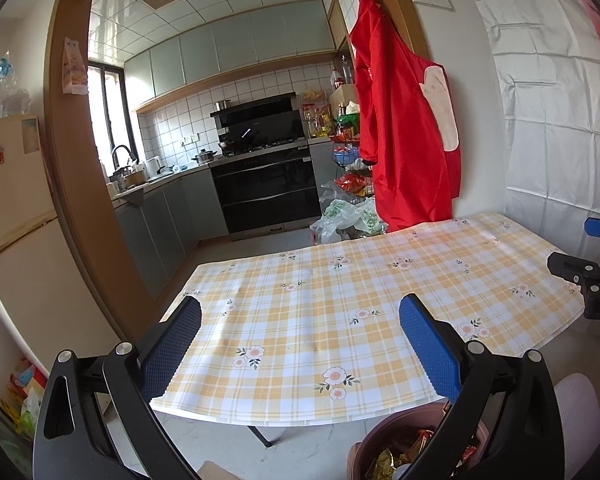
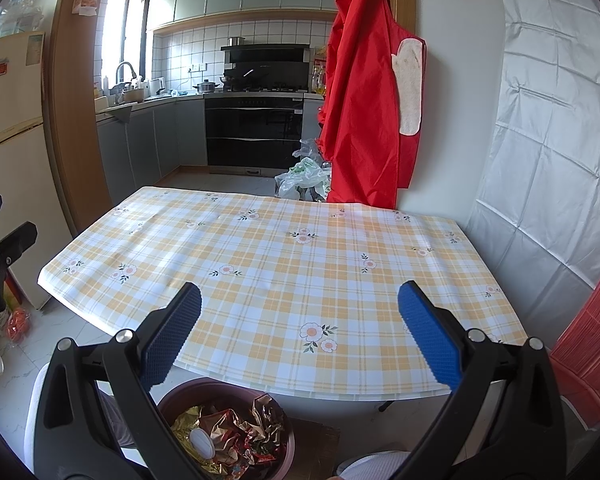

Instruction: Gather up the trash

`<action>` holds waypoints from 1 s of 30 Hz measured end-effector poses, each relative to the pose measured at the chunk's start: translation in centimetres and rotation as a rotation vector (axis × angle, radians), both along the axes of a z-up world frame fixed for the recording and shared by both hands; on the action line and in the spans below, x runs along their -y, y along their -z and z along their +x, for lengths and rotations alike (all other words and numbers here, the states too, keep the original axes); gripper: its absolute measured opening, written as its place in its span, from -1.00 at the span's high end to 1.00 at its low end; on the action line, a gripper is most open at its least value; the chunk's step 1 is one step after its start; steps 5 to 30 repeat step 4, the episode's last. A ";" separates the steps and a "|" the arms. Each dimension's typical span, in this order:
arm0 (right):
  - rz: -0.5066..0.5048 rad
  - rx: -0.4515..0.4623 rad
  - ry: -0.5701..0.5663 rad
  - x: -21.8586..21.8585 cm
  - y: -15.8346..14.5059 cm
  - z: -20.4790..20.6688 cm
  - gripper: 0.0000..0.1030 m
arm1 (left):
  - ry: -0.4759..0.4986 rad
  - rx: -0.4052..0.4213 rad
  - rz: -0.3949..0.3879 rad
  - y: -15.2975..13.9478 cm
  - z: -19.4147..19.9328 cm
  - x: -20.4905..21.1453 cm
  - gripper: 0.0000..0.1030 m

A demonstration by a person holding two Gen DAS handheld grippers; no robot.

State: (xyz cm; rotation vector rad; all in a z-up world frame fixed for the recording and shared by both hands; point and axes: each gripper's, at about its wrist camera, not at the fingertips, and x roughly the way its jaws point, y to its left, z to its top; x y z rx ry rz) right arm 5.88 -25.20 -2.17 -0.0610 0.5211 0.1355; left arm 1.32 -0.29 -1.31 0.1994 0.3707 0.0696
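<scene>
A round brown trash bin (image 2: 284, 436) stands on the floor below the table's near edge, holding crumpled red and gold wrappers (image 2: 236, 428) and a white lid. In the left wrist view the same bin (image 1: 384, 440) shows at the bottom right, partly behind a finger. My left gripper (image 1: 300, 344) is open above the table's near edge, with nothing between its blue pads. My right gripper (image 2: 300, 332) is open too, held over the near edge and just above the bin. The table (image 2: 284, 256) carries a yellow plaid flowered cloth with nothing lying on it.
A red apron (image 2: 368, 92) hangs on the wall beyond the table. Plastic bags (image 2: 304, 176) lie on the floor by the kitchen doorway. A fridge (image 1: 16, 216) stands at the left. A red woven chair back (image 2: 588, 340) is at the right. A white sheet covers the right wall.
</scene>
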 end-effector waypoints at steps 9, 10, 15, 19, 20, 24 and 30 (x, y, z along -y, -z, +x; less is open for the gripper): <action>-0.001 0.003 0.001 -0.1 0.1 -0.1 -0.89 | 0.006 -0.003 0.004 -0.2 0.2 0.0 -0.89; -0.001 0.003 0.001 -0.1 0.1 -0.1 -0.89 | 0.006 -0.003 0.004 -0.2 0.2 0.0 -0.89; -0.001 0.003 0.001 -0.1 0.1 -0.1 -0.89 | 0.006 -0.003 0.004 -0.2 0.2 0.0 -0.89; -0.001 0.003 0.001 -0.1 0.1 -0.1 -0.89 | 0.006 -0.003 0.004 -0.2 0.2 0.0 -0.89; -0.001 0.003 0.001 -0.1 0.1 -0.1 -0.89 | 0.006 -0.003 0.004 -0.2 0.2 0.0 -0.89; -0.001 0.003 0.001 -0.1 0.1 -0.1 -0.89 | 0.006 -0.003 0.004 -0.2 0.2 0.0 -0.89; -0.001 0.003 0.001 -0.1 0.1 -0.1 -0.89 | 0.006 -0.003 0.004 -0.2 0.2 0.0 -0.89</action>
